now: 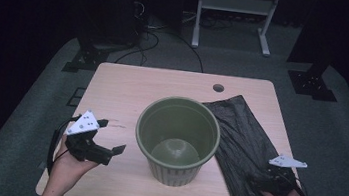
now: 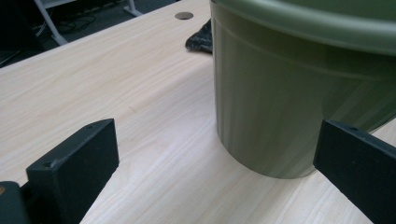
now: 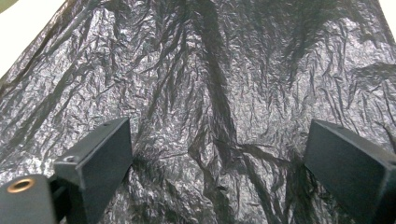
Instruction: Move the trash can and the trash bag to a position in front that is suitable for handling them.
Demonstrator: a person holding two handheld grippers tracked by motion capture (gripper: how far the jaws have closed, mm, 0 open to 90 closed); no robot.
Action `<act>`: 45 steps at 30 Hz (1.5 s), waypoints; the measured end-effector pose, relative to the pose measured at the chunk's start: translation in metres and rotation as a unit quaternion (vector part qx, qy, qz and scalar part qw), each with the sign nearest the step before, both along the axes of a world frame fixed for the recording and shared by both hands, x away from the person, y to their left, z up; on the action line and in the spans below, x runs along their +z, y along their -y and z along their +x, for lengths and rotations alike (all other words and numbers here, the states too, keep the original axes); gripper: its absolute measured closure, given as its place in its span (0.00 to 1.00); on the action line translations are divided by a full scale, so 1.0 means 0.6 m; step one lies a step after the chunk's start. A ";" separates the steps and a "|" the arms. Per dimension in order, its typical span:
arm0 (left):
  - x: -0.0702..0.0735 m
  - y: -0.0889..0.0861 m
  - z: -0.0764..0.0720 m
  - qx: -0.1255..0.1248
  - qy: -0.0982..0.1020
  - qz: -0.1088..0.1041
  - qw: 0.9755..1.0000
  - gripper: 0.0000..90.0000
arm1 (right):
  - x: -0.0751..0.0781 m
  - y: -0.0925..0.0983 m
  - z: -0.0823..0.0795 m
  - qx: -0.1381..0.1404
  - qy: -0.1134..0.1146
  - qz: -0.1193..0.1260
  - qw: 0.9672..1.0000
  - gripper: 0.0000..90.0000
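Left gripper [image 1: 109, 138]: black body, grey three-cornered plate, black cable. Right gripper [image 1: 264, 178]: same. Hands bare, no sleeves.

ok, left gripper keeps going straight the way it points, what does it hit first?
Most likely the side wall of the green bin. The left gripper is open, low over the table, and its own view has the bin's wall dead ahead between the jaws, nothing in between. The gap left is hard to judge.
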State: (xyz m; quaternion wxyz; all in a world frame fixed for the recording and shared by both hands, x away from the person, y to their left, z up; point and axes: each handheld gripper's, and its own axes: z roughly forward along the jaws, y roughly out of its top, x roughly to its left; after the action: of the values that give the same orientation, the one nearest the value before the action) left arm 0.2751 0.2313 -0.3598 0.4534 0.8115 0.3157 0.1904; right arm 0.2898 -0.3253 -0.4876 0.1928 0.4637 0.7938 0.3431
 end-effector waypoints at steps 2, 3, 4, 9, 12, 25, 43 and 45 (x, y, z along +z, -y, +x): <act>-0.010 0.006 -0.001 -0.005 -0.004 0.002 1.000 0.00 | 0.000 0.000 0.000 0.000 0.000 0.000 1.000 0.08; -0.010 0.006 -0.001 -0.005 -0.004 0.002 1.000 0.00 | 0.000 0.000 0.000 0.000 0.000 0.000 1.000 0.08; -0.015 0.009 -0.002 -0.006 -0.004 0.003 1.000 0.00 | 0.000 0.000 0.000 0.000 0.000 0.000 1.000 0.08; -0.046 0.022 -0.003 -0.011 -0.009 0.012 1.000 0.00 | 0.000 0.000 0.000 0.000 0.000 0.000 1.000 0.08; -0.065 0.027 -0.001 -0.012 -0.012 0.016 1.000 0.00 | 0.000 0.000 0.000 0.000 0.000 0.000 1.000 0.08; -0.146 0.050 0.016 -0.021 -0.047 0.037 0.998 0.00 | 0.000 0.000 -0.001 0.000 0.000 0.000 1.000 0.08; -0.204 0.043 0.022 -0.005 -0.079 0.072 0.994 0.00 | 0.000 0.000 -0.002 0.000 0.000 0.000 1.000 0.08; -0.207 0.042 0.023 0.000 -0.086 0.080 0.993 0.00 | 0.000 0.000 -0.002 0.000 0.000 0.000 1.000 0.08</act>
State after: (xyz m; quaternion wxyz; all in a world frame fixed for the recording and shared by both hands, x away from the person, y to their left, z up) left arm 0.2891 0.2059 -0.4837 0.3582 0.8585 0.3372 0.1448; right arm 0.2888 -0.3251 -0.4876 0.1928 0.4634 0.7940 0.3431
